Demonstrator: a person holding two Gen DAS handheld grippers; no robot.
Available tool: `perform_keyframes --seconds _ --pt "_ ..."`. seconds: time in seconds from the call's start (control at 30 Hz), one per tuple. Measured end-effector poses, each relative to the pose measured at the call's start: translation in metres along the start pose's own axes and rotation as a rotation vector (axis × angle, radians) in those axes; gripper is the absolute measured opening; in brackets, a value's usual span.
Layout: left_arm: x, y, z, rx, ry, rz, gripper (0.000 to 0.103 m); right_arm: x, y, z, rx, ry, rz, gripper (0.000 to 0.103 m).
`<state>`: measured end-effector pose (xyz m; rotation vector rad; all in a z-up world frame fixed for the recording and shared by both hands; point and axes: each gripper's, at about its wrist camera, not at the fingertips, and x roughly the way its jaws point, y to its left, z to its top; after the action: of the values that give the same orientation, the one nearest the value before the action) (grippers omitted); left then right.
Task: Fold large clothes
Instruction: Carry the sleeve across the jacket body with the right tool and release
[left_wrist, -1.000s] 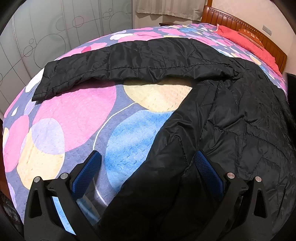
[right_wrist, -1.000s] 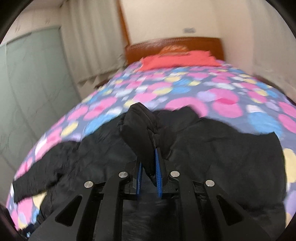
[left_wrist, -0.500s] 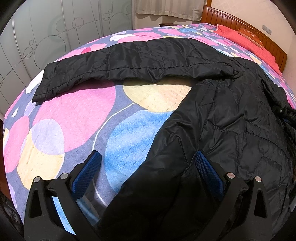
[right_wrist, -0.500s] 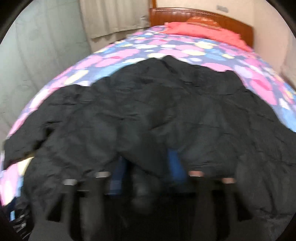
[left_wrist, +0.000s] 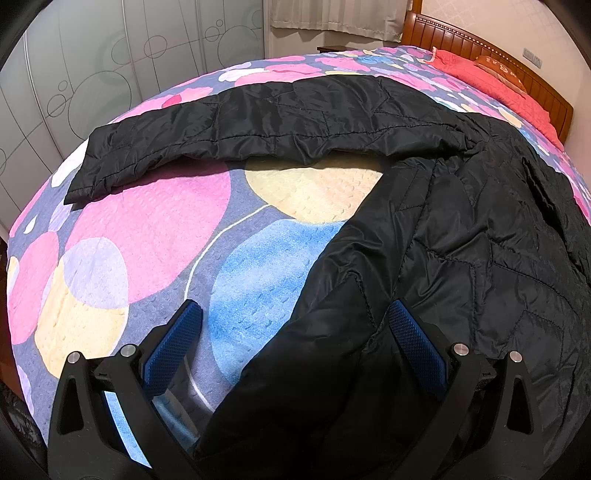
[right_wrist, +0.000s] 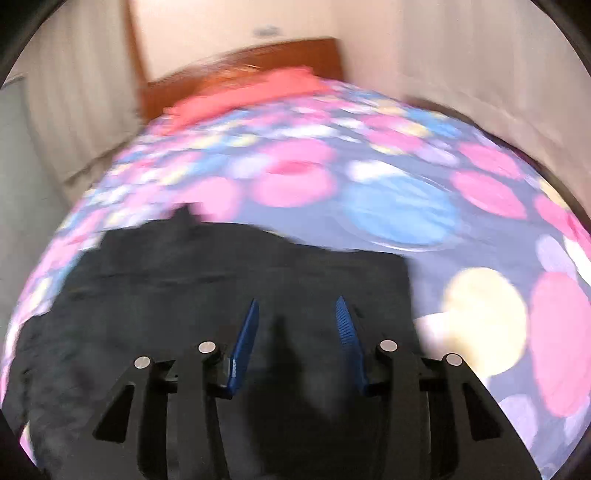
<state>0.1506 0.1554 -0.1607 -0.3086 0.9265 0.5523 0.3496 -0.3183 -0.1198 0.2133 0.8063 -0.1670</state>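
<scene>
A black quilted jacket (left_wrist: 461, 229) lies spread on the bed, one sleeve (left_wrist: 258, 122) stretched out to the left across the bedspread. My left gripper (left_wrist: 294, 305) is open wide low over the jacket's near corner; the fabric lies between its blue pads (left_wrist: 413, 343) without being pinched. In the blurred right wrist view the jacket (right_wrist: 221, 266) fills the lower left. My right gripper (right_wrist: 297, 302) hovers over it with its jaws apart and closing, and no fold is caught between them.
The bed carries a bedspread (left_wrist: 155, 236) with pink, blue and yellow circles. A red pillow (left_wrist: 491, 77) and a wooden headboard (left_wrist: 517, 70) are at the far end. Frosted wardrobe doors (left_wrist: 92, 66) stand along the left side. Bare bedspread (right_wrist: 480, 229) lies right of the jacket.
My right gripper let go of the raised jacket fold, opened and swung right toward the garment's right edge. The fold now lies flat. The left gripper has stayed put and open.
</scene>
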Motion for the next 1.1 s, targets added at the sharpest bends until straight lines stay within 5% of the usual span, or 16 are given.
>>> perform_keyframes --seconds 0.07,0.17,0.3,0.47,0.53,0.63,0.8,0.93,1.03,1.1 --pt "0.000 0.000 0.000 0.002 0.000 0.002 0.101 0.033 -0.016 -0.005 -0.004 0.085 -0.030 0.044" --pt "0.001 0.000 0.001 0.004 0.001 0.004 0.101 0.043 -0.015 -0.011 -0.028 0.081 -0.017 0.044" --pt "0.001 0.000 0.001 0.005 0.000 0.005 0.101 0.016 0.001 -0.009 -0.060 0.036 -0.058 0.044" --pt "0.001 0.001 0.002 0.007 0.001 0.006 0.101 -0.018 0.055 -0.029 -0.168 -0.033 0.055 0.044" --pt "0.001 0.000 0.001 0.007 0.001 0.006 0.101 -0.005 0.082 -0.042 -0.229 0.026 0.100 0.044" --pt "0.001 0.000 0.001 0.006 0.000 0.004 0.101 0.028 0.101 -0.063 -0.312 0.116 0.048 0.045" --pt "0.002 0.000 0.001 0.004 0.000 0.001 0.101 -0.004 0.076 -0.049 -0.213 0.081 0.098 0.045" --pt "0.004 0.001 0.001 0.003 0.000 0.000 0.101 -0.035 0.036 -0.044 -0.152 -0.017 0.016 0.045" --pt "0.002 0.000 0.001 0.004 0.000 0.001 0.101 -0.013 0.006 -0.050 -0.128 0.027 -0.108 0.045" --pt "0.003 0.000 0.001 0.004 0.000 0.001 0.101 0.004 -0.003 -0.056 -0.128 0.056 -0.082 0.045"
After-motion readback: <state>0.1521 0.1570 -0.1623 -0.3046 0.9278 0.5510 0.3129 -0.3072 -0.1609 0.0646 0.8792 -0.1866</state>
